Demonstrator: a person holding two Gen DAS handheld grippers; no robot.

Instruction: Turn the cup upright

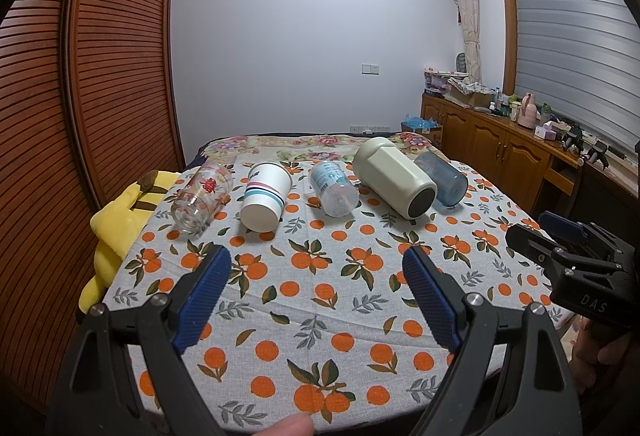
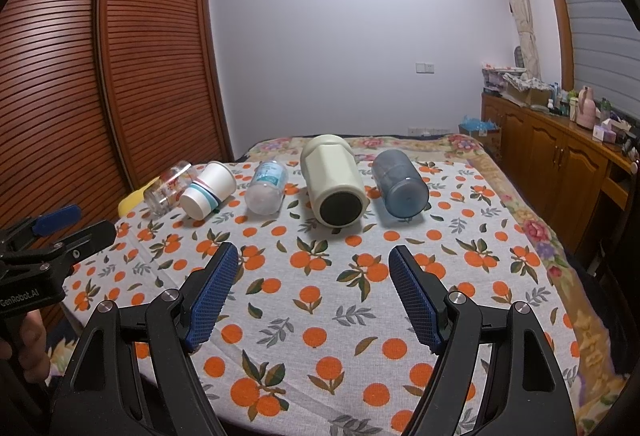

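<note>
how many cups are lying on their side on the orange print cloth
5, in a row from left: glass cup, striped paper cup, clear plastic cup, cream cup, blue cup, partly behind the cream one. None seem hidden.

We see both views evenly lit by soft indoor light from above, with short, faint shadows under the cups on the orange-print cloth. Focus is sharp at the centre, while fisheye bending bows the wardrobe at left (black vignette fills every corner).
</note>
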